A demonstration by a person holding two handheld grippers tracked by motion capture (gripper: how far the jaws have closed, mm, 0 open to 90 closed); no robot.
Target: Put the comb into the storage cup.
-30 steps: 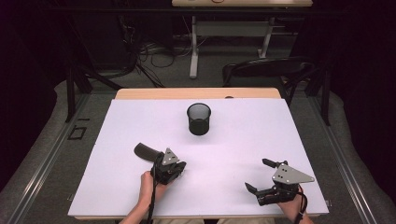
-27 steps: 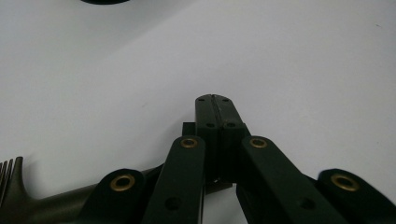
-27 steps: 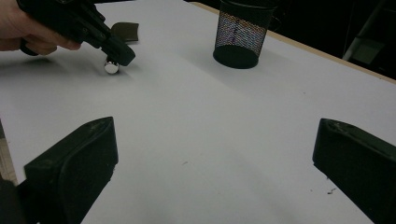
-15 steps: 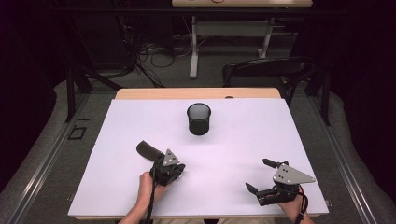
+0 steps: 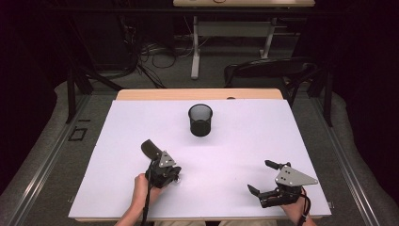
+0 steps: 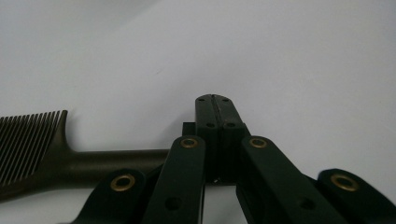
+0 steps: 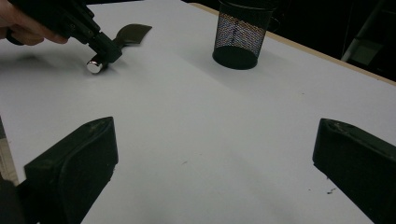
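My left hand-held gripper [image 5: 153, 151] is pinching the handle of one dark comb [image 6: 51, 154], low over the near-left part of the white tabletop [image 5: 244, 141]. In the left gripper view my jaws hide where the handle ends, and the comb's teeth are cut off at the frame's edge; in the high view the comb is only a dark blur at the jaw tips. My right hand-held gripper [image 5: 259, 178] rests near the tabletop's near-right corner, jaws spread wide around nothing. One black mesh cup [image 5: 200, 120] stands upright farther back, well apart from both.
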